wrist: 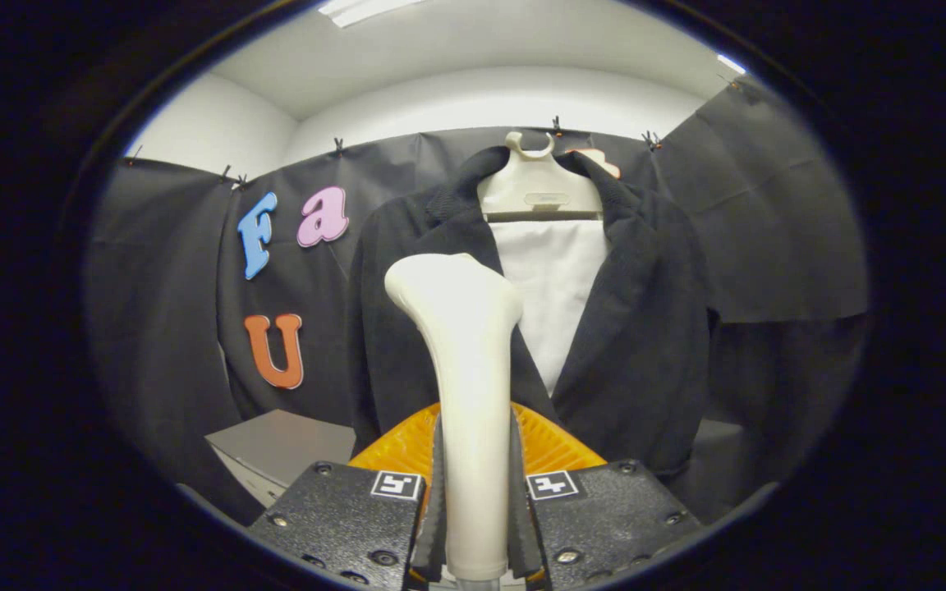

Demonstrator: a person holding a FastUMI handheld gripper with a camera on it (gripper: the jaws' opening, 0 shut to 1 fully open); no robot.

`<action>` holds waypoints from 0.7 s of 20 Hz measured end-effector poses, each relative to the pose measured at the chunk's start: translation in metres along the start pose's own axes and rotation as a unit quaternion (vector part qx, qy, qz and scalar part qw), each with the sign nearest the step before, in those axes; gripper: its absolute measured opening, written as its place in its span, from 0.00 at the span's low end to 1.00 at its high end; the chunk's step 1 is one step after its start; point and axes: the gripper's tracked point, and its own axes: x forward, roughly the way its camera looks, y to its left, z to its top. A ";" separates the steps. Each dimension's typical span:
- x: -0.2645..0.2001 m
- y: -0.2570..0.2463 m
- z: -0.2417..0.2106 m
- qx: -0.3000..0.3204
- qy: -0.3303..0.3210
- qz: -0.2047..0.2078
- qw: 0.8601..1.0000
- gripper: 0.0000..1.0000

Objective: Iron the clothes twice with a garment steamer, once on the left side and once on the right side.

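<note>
I have the gripper [475, 484] clenched on the handle of the garment steamer [466, 361], both fingers pressing its sides; the steamer stands upright, its head raised ahead of the fingers. Beyond it a dark jacket [645, 328] hangs open on a pale hanger [537, 190] over a white panel [553, 287], against the black cloth wall [769, 230]. An orange ribbed piece [555, 447] sits just behind the fingers. A grey box [280, 447] rests low beside the jacket's hem. White ceiling [481, 66] above.
</note>
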 end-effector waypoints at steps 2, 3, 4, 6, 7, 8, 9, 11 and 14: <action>-0.003 0.002 -0.009 -0.007 0.002 -0.008 1.000 0.33; -0.004 0.001 -0.016 -0.009 0.007 -0.012 1.000 0.33; -0.006 0.000 -0.025 -0.011 0.012 -0.015 1.000 0.33; -0.010 -0.003 -0.046 -0.016 0.029 -0.022 0.999 0.33; -0.013 -0.005 -0.054 -0.019 0.035 -0.026 0.999 0.33; -0.016 -0.007 -0.061 -0.023 0.037 -0.027 0.999 0.33; -0.018 -0.006 -0.067 -0.028 0.039 -0.030 0.998 0.33; -0.020 -0.003 -0.077 -0.033 0.045 -0.033 0.998 0.33; -0.028 0.000 -0.098 -0.033 0.059 -0.032 0.997 0.33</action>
